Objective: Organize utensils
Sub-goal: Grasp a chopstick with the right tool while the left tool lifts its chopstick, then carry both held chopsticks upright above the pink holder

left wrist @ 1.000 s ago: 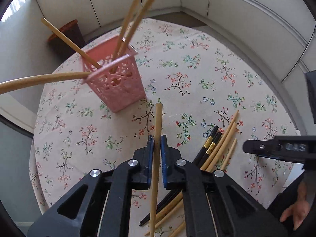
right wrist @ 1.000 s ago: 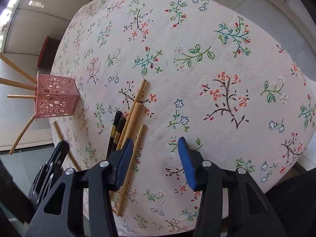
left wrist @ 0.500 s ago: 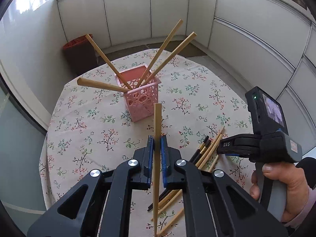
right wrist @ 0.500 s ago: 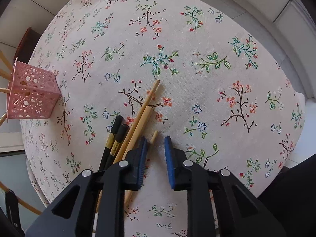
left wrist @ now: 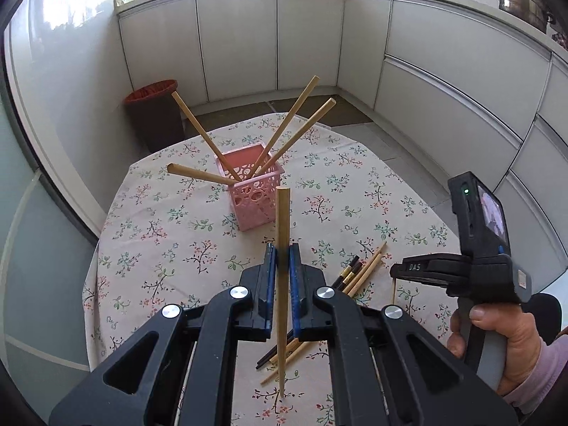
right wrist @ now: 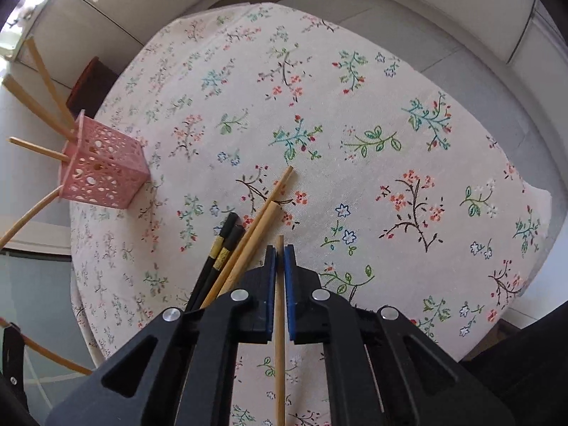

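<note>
My left gripper (left wrist: 282, 262) is shut on a wooden chopstick (left wrist: 283, 220) and holds it high above the table, short of the pink perforated basket (left wrist: 252, 191), which holds several wooden chopsticks. My right gripper (right wrist: 279, 259) is shut on another wooden chopstick (right wrist: 280, 337), lifted a little off the pile. On the cloth lie two black chopsticks (right wrist: 222, 248) and wooden ones (right wrist: 262, 209). The pile (left wrist: 355, 275) and the right gripper body (left wrist: 482, 266) show in the left wrist view. The basket (right wrist: 103, 170) shows at the left in the right wrist view.
A round table with a floral cloth (left wrist: 170, 220) stands in a kitchen corner with white cabinets (left wrist: 443, 53). A dark bin with a red rim (left wrist: 152, 110) stands behind the table. The cloth's near right edge (right wrist: 532, 213) drops off.
My left gripper rose and pulled back from the basket with its chopstick. My right gripper closed on a wooden chopstick at the pile and lifted it.
</note>
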A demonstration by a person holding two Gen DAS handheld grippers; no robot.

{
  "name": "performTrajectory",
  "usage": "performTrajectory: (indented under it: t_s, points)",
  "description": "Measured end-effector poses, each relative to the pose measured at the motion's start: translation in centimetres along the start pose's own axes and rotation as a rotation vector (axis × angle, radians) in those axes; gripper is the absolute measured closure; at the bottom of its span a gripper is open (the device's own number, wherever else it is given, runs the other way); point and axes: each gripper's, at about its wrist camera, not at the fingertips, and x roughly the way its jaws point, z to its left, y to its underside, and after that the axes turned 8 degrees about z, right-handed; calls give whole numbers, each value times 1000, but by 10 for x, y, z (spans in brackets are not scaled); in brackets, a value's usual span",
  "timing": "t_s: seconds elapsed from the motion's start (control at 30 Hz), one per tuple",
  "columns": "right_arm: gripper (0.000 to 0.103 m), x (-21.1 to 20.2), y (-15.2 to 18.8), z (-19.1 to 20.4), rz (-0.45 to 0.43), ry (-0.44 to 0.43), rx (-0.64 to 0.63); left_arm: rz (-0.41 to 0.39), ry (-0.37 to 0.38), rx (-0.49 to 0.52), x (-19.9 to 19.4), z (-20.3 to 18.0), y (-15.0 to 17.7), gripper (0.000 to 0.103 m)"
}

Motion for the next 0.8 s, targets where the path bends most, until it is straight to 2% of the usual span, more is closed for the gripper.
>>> performTrajectory:
  t_s: [0.2,0.37,0.63,0.8]
  points:
    - [98,-52,11,1,-117,-60,-121,-18,-6,-15,-12,-9,8,96]
    - [98,-89,20,-5,-205,-69,-192,-31,-11,-22,-21,-14,11,96]
    - [98,-150,42,2,-349,-102,-337,-101,51,-37,-63,-18,3,97]
    - [98,-191,41,11,-405,-140,-385,-146,83,-40,-89,-19,-12,97]
